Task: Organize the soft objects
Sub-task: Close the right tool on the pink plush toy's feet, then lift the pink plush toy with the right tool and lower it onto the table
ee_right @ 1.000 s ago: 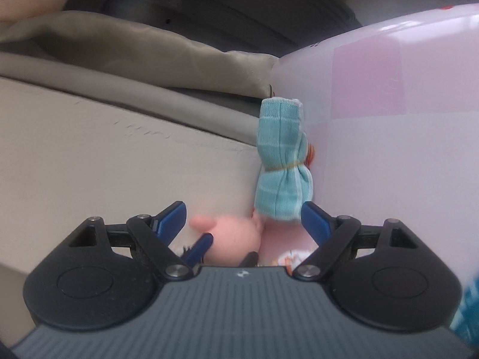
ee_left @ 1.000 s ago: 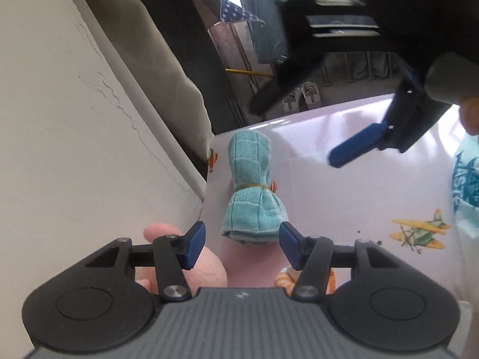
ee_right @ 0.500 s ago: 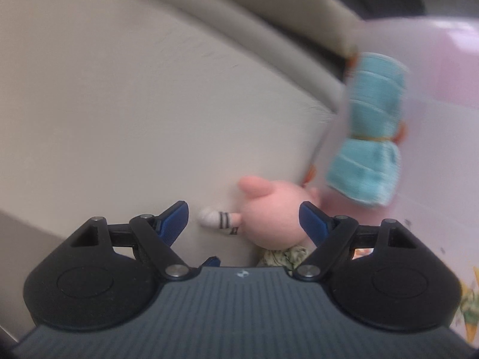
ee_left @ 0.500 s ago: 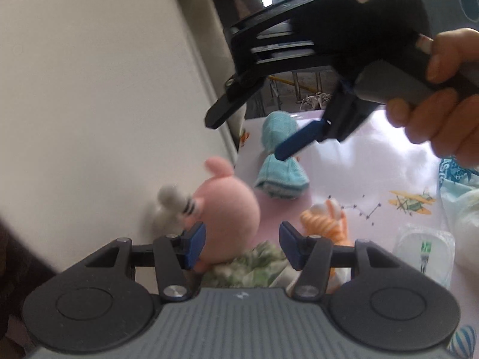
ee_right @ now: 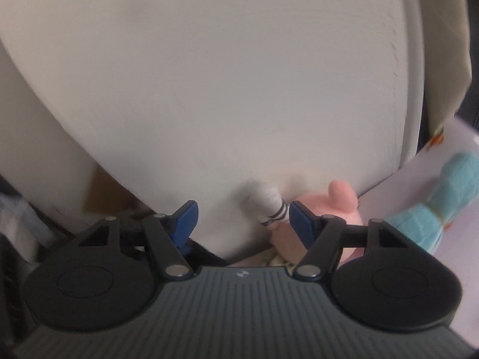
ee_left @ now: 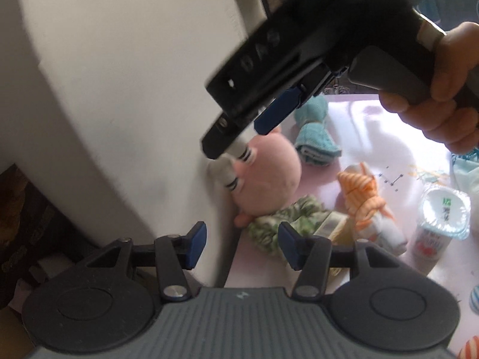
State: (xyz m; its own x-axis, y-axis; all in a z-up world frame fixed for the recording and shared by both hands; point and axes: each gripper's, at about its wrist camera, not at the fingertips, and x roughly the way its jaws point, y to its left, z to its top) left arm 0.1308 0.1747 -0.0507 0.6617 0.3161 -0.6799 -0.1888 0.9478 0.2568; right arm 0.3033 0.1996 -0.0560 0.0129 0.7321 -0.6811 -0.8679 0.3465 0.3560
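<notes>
Pink plush toy (ee_left: 269, 173), round and fuzzy, is lying on the glossy pale-pink table (ee_left: 374, 125), pressing against the smooth cream wall panel (ee_left: 119, 89) on the left. Its white limbs with black stripes (ee_right: 269, 206) are sticking up.

Right gripper (ee_right: 242, 214) is hanging over the toy, a person's hand (ee_left: 443, 89) wrapping its grey handle. Its jaws have just been closing but are standing apart, blue pads (ee_right: 301, 220) gripping nothing; one striped limb is sitting in the gap, just beside the right pad.

Left gripper (ee_left: 239, 245) is hovering nearer, jaws partly spread, nothing between them; below it a crumpled green leaf-print cloth (ee_left: 284, 221) is lying against the toy.

Farther off, a ribbed teal towel roll (ee_left: 317, 137), tied at the middle. To the right, an orange-and-white striped knit bundle (ee_left: 368, 200), then a foil-lidded plastic cup (ee_left: 440, 218).
</notes>
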